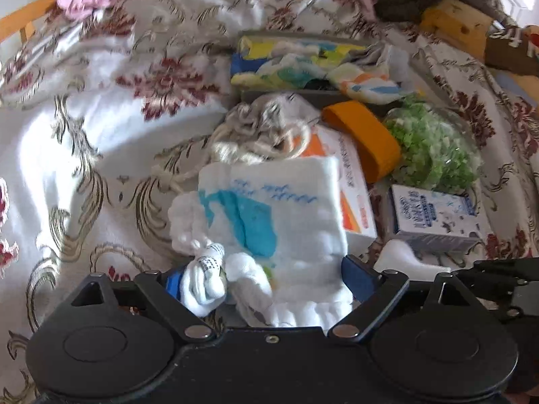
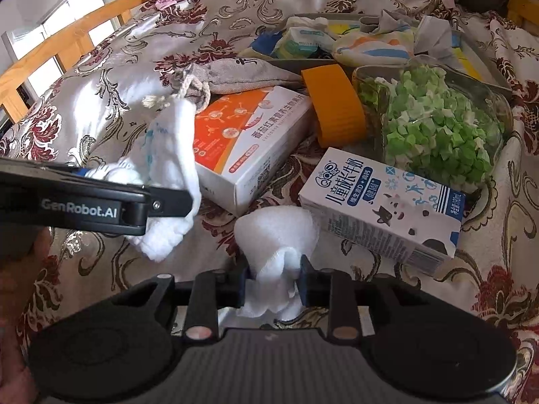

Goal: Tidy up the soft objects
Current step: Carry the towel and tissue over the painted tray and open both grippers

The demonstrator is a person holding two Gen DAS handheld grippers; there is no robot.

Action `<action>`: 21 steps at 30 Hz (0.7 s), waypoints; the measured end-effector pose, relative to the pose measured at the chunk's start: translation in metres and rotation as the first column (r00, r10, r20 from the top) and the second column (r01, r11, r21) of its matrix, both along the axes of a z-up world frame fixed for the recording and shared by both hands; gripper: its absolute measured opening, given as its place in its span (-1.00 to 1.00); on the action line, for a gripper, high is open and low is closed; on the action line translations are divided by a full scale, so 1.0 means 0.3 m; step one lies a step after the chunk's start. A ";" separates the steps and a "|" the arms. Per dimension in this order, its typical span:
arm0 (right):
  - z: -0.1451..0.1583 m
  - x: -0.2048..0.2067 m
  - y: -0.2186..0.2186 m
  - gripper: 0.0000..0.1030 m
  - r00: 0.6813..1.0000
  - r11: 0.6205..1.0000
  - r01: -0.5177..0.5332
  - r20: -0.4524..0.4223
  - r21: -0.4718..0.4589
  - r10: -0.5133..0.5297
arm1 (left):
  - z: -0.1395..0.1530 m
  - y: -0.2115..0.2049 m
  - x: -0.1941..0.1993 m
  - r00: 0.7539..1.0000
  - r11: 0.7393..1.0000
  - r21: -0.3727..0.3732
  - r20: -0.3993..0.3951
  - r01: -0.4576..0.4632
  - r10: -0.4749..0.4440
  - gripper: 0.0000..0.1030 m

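Note:
A white cloth with a blue print (image 1: 269, 202) lies between the wide-apart jaws of my left gripper (image 1: 266, 279), which is open. In the right wrist view the same cloth (image 2: 175, 141) hangs over that gripper's black finger (image 2: 165, 202) above the bedspread. My right gripper (image 2: 273, 282) is shut on a plain white cloth (image 2: 276, 232), bunched between its blue pads. That cloth (image 1: 404, 259) shows at the lower right of the left wrist view. Farther back a grey tray (image 2: 488, 70) holds several folded coloured cloths (image 2: 370, 47).
On the floral bedspread (image 2: 134, 50) lie an orange-and-white box (image 2: 249, 141), a milk carton (image 2: 377, 208), an orange band (image 2: 337, 107), a glass jar of green paper bits (image 2: 438, 124) and a grey drawstring bag (image 2: 242, 74). A wooden bed rail (image 2: 67, 54) runs along the left.

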State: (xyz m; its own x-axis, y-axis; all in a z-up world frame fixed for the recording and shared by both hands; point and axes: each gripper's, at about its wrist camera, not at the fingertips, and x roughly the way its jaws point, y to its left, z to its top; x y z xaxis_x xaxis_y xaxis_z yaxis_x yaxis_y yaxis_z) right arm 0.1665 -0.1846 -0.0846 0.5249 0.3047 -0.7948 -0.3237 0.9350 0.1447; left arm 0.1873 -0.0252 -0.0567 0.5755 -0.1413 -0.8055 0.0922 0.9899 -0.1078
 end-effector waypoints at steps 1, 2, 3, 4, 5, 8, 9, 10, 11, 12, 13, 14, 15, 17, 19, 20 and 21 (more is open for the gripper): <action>-0.001 0.003 0.001 -0.37 1.000 1.000 0.002 -0.001 0.003 -0.002 | -0.008 0.007 0.007 1.000 1.000 -0.002 -0.023 -0.013 0.013 0.65; -0.001 0.005 0.000 -0.36 1.000 1.000 0.004 -0.003 0.005 -0.004 | -0.014 0.012 0.012 0.999 1.000 0.003 -0.039 -0.023 0.023 0.59; -0.002 0.007 0.000 -0.35 1.000 1.000 0.006 -0.003 0.007 -0.006 | -0.018 0.017 0.015 0.998 1.000 0.005 -0.048 -0.029 0.029 0.57; -0.002 0.008 -0.002 -0.34 1.000 1.000 0.008 -0.002 0.008 -0.008 | -0.017 0.020 0.014 0.998 0.999 0.001 -0.048 -0.033 0.033 0.54; -0.002 0.008 -0.003 -0.33 1.000 1.000 0.010 0.000 0.010 -0.010 | -0.016 0.022 0.011 0.998 0.999 -0.003 -0.045 -0.039 0.039 0.49; -0.003 0.011 -0.006 -0.33 1.000 1.000 0.017 0.001 0.020 -0.017 | -0.010 0.022 0.000 0.998 0.999 -0.007 -0.033 -0.046 0.046 0.26; -0.003 0.012 -0.007 -0.33 1.000 0.999 0.020 0.002 0.025 -0.020 | -0.008 0.022 -0.005 0.999 0.999 -0.010 -0.029 -0.045 0.045 0.21; -0.003 0.012 -0.010 -0.33 1.000 0.999 0.022 0.000 0.031 -0.022 | -0.006 0.022 -0.011 0.999 0.999 -0.012 -0.024 -0.044 0.043 0.11; -0.003 0.012 -0.012 -0.36 1.000 0.999 0.023 -0.002 0.035 -0.023 | -0.004 0.021 -0.016 0.999 0.999 -0.012 -0.019 -0.042 0.041 0.03; -0.001 0.011 -0.013 -0.41 1.000 0.999 0.024 -0.002 0.038 -0.024 | -0.002 0.019 -0.022 0.999 0.999 -0.012 -0.014 -0.040 0.040 0.00; 0.003 0.008 -0.014 -0.53 1.000 0.999 0.021 0.003 0.041 -0.022 | 0.001 0.018 -0.028 0.999 0.999 -0.013 -0.009 -0.040 0.040 -0.06; 0.007 0.005 -0.013 -0.56 1.000 0.999 0.018 0.012 0.043 -0.018 | 0.004 0.018 -0.033 0.999 0.999 -0.014 -0.003 -0.039 0.039 -0.12; 0.012 0.002 -0.011 -0.57 1.000 0.999 0.014 0.021 0.045 -0.015 | 0.007 0.016 -0.036 0.999 0.999 -0.015 0.002 -0.036 0.036 -0.15; 0.021 -0.005 -0.010 -0.61 0.999 0.999 0.004 0.035 0.050 -0.005 | 0.013 0.015 -0.049 0.999 0.999 -0.015 0.011 -0.031 0.031 -0.23; 0.030 -0.014 -0.005 -0.63 0.999 0.998 -0.009 0.048 0.054 0.007 | 0.018 0.015 -0.060 1.000 1.000 -0.015 0.015 -0.022 0.023 -0.27; 0.034 -0.019 -0.003 -0.63 0.998 0.998 -0.015 0.055 0.053 0.012 | 0.021 0.016 -0.066 1.000 1.000 -0.018 0.015 -0.020 0.020 -0.29; 0.038 -0.024 -0.001 -0.63 0.998 0.998 -0.021 0.064 0.053 0.018 | 0.024 0.018 -0.074 1.000 1.000 -0.025 0.012 -0.016 0.016 -0.30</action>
State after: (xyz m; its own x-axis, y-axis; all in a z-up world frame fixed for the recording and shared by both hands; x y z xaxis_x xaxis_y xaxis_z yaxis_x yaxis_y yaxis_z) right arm 0.1594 -0.1848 -0.0733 0.5671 0.3564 -0.7426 -0.3517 0.9200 0.1729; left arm 0.1652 -0.0198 -0.0496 0.5873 -0.1514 -0.7951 0.0775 0.9884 -0.1309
